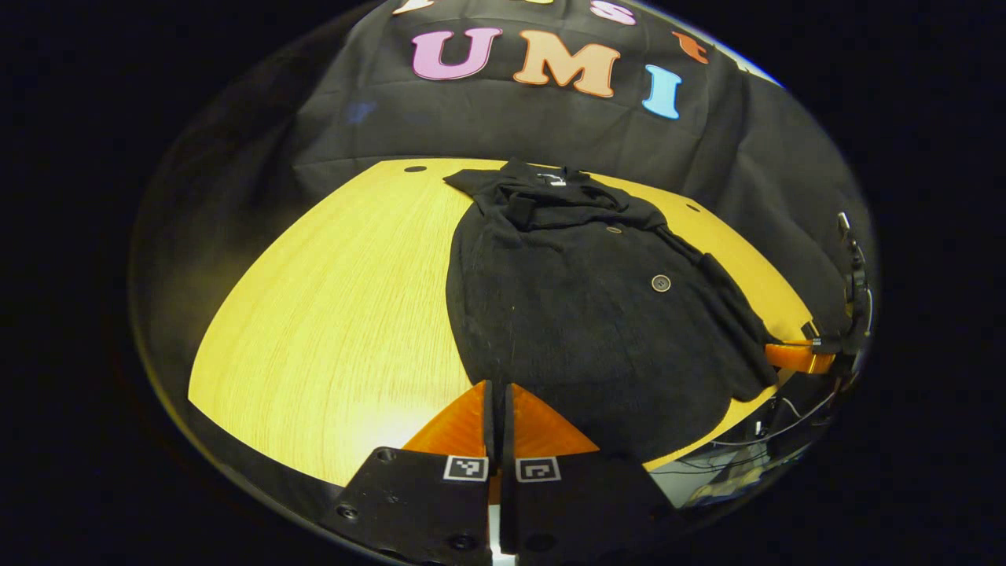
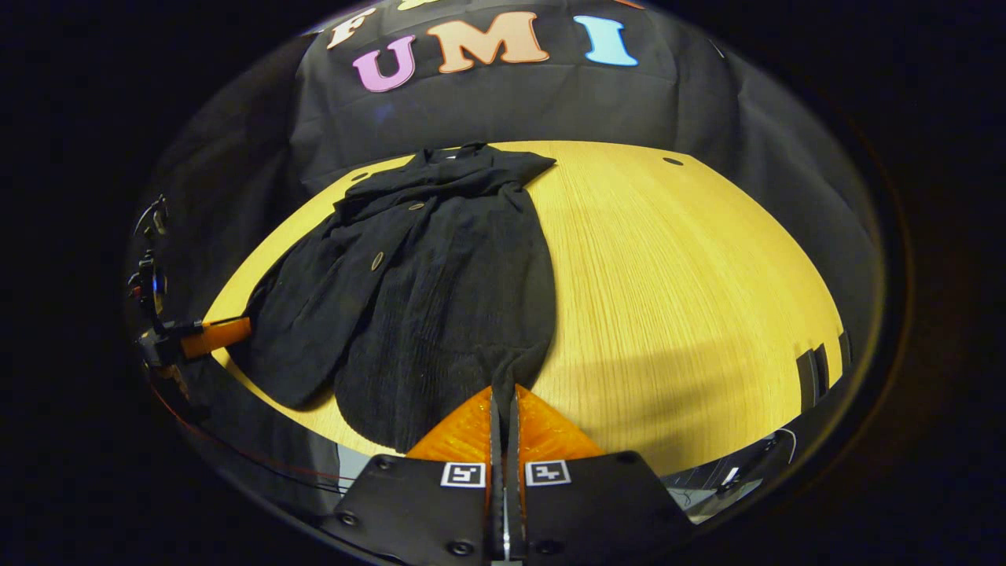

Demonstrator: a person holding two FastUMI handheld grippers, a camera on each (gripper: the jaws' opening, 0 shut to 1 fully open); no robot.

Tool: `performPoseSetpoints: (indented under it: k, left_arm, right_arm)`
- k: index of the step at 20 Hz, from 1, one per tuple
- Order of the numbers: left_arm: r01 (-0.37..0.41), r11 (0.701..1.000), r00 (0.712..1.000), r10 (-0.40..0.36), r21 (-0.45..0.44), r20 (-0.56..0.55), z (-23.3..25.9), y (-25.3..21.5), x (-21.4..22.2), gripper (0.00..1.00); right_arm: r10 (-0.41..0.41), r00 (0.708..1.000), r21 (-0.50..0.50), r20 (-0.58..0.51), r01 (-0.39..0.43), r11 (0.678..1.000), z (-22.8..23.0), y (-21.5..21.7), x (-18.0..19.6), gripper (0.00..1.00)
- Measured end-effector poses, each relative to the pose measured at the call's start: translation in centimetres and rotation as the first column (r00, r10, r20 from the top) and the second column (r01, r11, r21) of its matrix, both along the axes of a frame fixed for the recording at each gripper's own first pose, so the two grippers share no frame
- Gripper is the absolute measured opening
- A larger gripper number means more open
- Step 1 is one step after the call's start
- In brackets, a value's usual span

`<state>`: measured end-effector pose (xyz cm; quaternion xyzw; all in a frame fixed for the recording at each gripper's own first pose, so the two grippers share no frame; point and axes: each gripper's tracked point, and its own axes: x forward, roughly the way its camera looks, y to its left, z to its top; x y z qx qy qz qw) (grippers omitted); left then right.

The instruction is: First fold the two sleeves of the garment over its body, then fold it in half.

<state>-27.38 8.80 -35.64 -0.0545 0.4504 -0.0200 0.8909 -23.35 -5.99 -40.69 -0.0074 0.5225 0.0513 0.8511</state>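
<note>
The black garment (image 1: 581, 314) lies flat on the worktop (image 1: 330, 314), hem at the near edge, collar toward the far edge. Both sleeves appear folded over the body, so the sleeve step looks complete; the fold in half remains. The left tool (image 1: 498, 393) and the right tool (image 2: 503, 397) are clenched at the hem; a grip on cloth cannot be confirmed.

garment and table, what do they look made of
Garment: black, matte, finely ribbed cloth, likely corduroy or a knit, limp and creased, with round buttons, maybe plastic or metal. Table: pale wood or wood-look laminate; straight fine grain lines, smooth with slight sheen.
</note>
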Motion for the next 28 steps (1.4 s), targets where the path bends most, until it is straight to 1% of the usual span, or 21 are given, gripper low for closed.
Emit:
performPoseSetpoints:
  k: [4,6,7,9,10,13,16,18,20,23,28]
  left_arm:
    - [-0.002,1.0,1.0,0.002,0.007,-0.003,0.2,0.1,0.0,0.0]
    - [-0.004,1.0,1.0,0.004,0.02,-0.001,0.3,0.1,0.1,0.0]
    - [-0.009,1.0,1.0,0.009,0.025,-0.005,0.4,0.2,0.1,0.0]
    - [-0.013,1.0,1.0,0.012,0.015,0.027,1.7,0.0,1.0,0.0]
    - [-0.018,1.0,0.999,0.017,0.009,0.039,2.4,0.0,1.6,0.0]
    - [-0.046,0.999,0.996,0.047,-0.015,0.072,4.4,-0.2,3.3,0.0]
    - [-0.068,0.997,0.992,0.07,-0.02,0.101,6.1,-0.5,5.3,0.0]
    - [-0.074,0.997,0.988,0.075,-0.014,0.136,7.5,-0.6,7.0,0.0]
    - [-0.075,0.997,0.983,0.076,-0.007,0.17,8.7,-0.8,8.7,0.0]
    - [-0.074,0.997,0.98,0.074,-0.006,0.182,9.6,-1.0,10.1,0.0]
    - [-0.09,0.996,0.973,0.09,-0.009,0.215,11.5,-0.7,12.1,0.0]
  right_arm:
    - [0.016,1.0,-0.025,-0.001,-0.016,1.0,0.1,0.0,0.4,0.04]
    - [0.041,0.998,-0.052,0.051,-0.038,0.998,1.0,0.2,0.9,0.02]
    - [0.045,0.996,-0.034,0.078,-0.043,0.999,1.7,0.6,1.1,0.02]
    - [0.052,0.992,-0.011,0.117,-0.051,0.999,2.8,1.0,1.8,0.02]
    - [0.055,0.991,-0.002,0.119,-0.055,0.998,3.3,0.9,2.1,0.02]
    - [0.053,0.987,0.03,0.152,-0.058,0.998,5.4,0.8,4.1,0.02]
    - [0.044,0.982,0.085,0.185,-0.06,0.995,7.3,1.2,6.2,0.02]
    - [0.063,0.974,0.117,0.217,-0.09,0.989,8.6,1.9,7.6,0.02]
    - [0.086,0.964,0.109,0.253,-0.116,0.987,9.5,2.0,8.9,0.02]
    - [0.089,0.953,0.134,0.288,-0.132,0.982,10.9,3.1,10.7,0.02]
    - [0.094,0.939,0.148,0.331,-0.15,0.978,12.7,3.6,12.7,0.02]
